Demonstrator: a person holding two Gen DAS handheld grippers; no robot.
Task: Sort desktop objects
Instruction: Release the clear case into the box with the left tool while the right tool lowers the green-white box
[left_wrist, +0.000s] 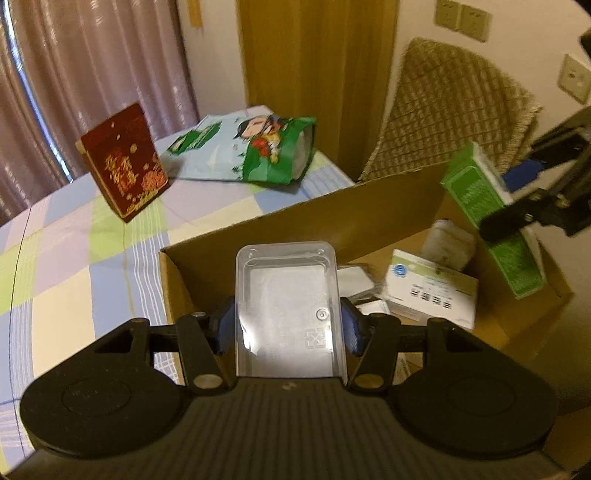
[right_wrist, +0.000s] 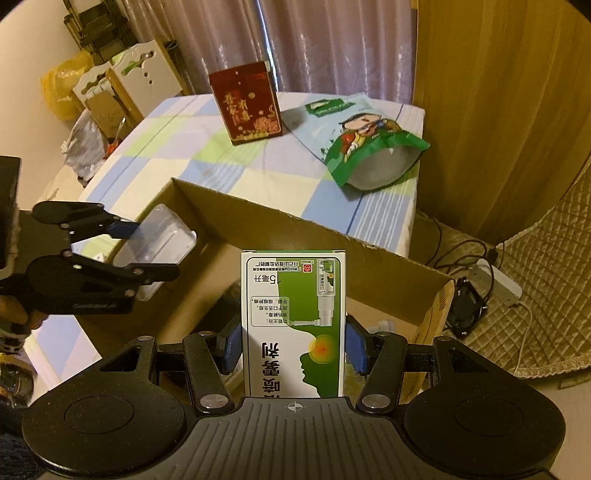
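Observation:
My left gripper (left_wrist: 288, 325) is shut on a clear plastic case (left_wrist: 288, 306) and holds it above the near corner of an open cardboard box (left_wrist: 295, 218). My right gripper (right_wrist: 293, 343) is shut on a green and white medicine carton (right_wrist: 293, 325), held over the same box (right_wrist: 258, 218). The carton also shows in the left wrist view (left_wrist: 491, 218), and the clear case in the right wrist view (right_wrist: 159, 236). Inside the box lie a white medicine box (left_wrist: 432, 291), a white bottle (left_wrist: 447, 240) and some packets.
A dark red gift box (left_wrist: 123, 162) stands on the checked tablecloth (left_wrist: 74, 258), and a green and blue snack bag (left_wrist: 251, 151) lies behind it. A chair with a quilted cover (left_wrist: 450, 110) is to the right. A power strip and cables (right_wrist: 491, 280) lie on the floor.

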